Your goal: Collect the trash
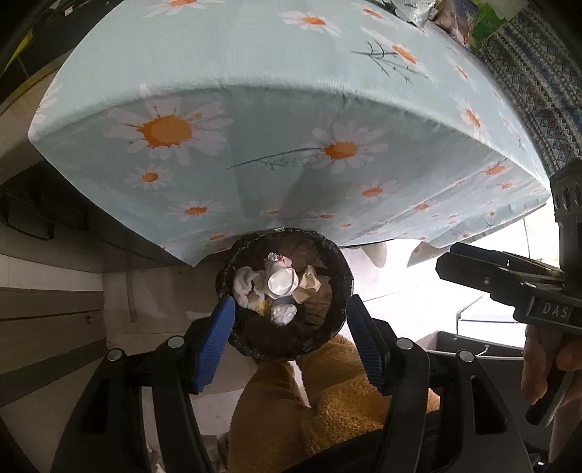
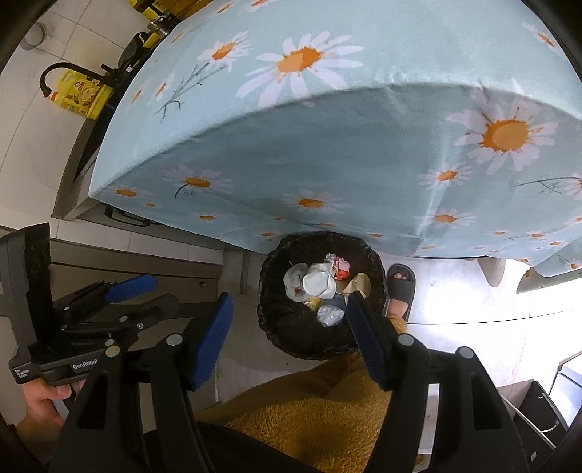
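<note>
While both grippers hang over the bin on the floor by the table's front edge, nothing sits between either pair of jaws. The left gripper is spread w/ blue pads either side of the bin's rim as seen from its own camera; the right gripper is spread too, empty.

Progress, judging by what lies there: a fair bit looks done. The bin holds a crumpled white cup, white tissue, a brown paper wad, a small clear plastic ball and a red-pink wrapper. Left to do: more wrappers and packets sit at the far end of the daisy tablecloth, approx. well apart from the bin.

The bin stands upright, mouth up, long axis vertical, black liner folded over its rim
</note>
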`<state>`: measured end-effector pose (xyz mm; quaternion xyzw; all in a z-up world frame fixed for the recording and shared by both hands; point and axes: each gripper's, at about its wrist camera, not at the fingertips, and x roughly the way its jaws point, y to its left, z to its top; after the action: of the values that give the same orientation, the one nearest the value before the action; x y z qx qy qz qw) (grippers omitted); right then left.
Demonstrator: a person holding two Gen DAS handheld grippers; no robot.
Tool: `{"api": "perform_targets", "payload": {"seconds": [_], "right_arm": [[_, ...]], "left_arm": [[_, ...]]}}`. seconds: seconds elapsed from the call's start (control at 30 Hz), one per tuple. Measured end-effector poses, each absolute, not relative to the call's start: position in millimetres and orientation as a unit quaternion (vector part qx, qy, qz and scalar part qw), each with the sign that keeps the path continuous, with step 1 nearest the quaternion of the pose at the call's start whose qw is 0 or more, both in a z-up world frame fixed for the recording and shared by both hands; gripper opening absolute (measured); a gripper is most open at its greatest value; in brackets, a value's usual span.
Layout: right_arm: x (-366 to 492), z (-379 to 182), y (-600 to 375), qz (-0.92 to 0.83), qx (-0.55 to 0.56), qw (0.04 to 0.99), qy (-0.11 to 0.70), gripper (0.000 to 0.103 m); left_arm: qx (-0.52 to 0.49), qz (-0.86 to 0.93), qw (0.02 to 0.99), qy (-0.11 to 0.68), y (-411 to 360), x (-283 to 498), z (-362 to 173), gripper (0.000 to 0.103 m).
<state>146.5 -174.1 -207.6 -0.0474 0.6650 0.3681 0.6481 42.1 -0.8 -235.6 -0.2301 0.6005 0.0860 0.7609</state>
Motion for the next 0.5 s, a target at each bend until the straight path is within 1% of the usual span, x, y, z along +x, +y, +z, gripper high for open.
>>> {"api": "perform_targets", "payload": {"seconds": [0.5], "right_arm": [[148.8, -166.1, -176.4, 0.381, -0.035, 0.674, 0.632, 0.065]], "left_arm": [[-0.216, 0.074, 0.783, 0.579, -0.6, 50.4, -200.6, 0.062]]}}
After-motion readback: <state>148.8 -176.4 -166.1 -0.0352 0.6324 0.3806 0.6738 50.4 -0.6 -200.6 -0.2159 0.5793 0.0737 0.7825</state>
